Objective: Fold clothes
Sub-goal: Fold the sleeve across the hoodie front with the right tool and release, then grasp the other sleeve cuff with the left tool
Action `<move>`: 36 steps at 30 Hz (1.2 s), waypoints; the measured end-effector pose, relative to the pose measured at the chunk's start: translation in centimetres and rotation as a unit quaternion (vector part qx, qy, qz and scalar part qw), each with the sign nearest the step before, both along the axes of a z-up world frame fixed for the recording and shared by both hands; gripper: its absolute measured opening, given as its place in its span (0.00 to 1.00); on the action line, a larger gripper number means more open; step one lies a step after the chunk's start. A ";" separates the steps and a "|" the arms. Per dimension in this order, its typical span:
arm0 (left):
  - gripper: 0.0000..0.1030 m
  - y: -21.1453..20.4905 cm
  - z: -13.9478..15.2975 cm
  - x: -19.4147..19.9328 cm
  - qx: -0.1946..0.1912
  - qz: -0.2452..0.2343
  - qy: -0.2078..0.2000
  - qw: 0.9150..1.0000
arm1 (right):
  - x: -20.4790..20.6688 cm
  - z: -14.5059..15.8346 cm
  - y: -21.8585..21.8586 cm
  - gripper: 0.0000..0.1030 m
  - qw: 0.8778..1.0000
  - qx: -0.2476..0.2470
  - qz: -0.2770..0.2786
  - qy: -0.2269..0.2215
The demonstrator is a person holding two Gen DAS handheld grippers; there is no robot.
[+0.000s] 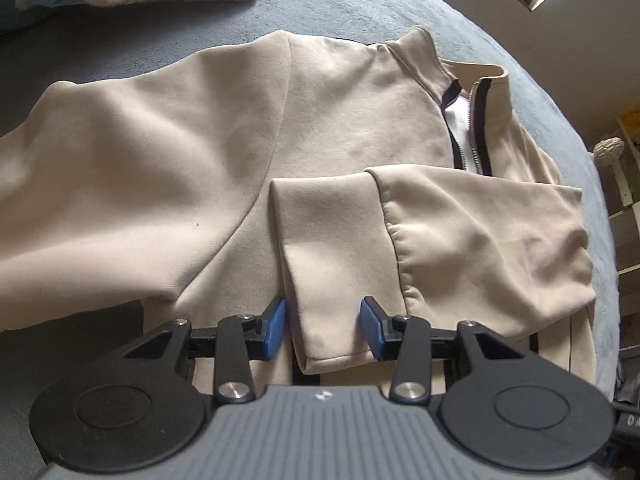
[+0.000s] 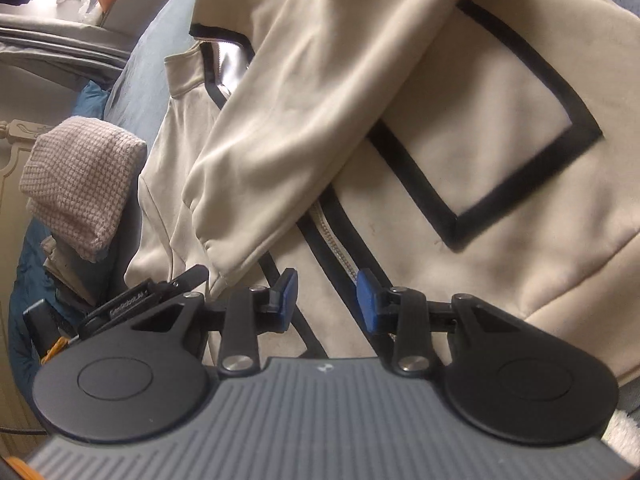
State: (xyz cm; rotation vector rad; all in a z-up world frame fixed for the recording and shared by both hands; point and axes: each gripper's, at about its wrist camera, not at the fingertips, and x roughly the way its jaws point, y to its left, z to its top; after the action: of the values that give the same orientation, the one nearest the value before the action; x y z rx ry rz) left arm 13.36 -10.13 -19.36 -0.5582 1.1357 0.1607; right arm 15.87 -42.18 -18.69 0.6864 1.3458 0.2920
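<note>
Jacket (image 1: 208,152) lies zip-up on the grey bed (image 1: 360,8), one sleeve (image 1: 460,232) crossed over its chest. Your left gripper (image 1: 323,330) straddles the cuff, jaws spread, not pinching; your right gripper (image 2: 327,300) hovers spread over the zipper (image 2: 336,244), likely releasing.

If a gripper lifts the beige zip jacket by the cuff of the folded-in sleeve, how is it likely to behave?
Probably floppy: the beige zip-up jacket lies in soft creases on the grey bedcover, so the folded-in sleeve's cuff would likely rise first and the rest drape or trail. The fabric looks thick and matte, so it should hardly slip. The left gripper stands open astride the cuff.
</note>
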 end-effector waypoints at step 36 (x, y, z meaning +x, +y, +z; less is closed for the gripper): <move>0.27 -3.6 4.3 4.0 0.258 -0.041 0.013 0.965 | 1.2 3.1 -5.8 0.35 0.990 -0.043 -0.047 -0.124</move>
State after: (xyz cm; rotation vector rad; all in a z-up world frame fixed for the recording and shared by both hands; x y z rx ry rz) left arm 17.35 -13.68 -15.05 -0.0447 1.0862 0.3803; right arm 17.06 -47.95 -15.59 0.6170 1.0805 0.2331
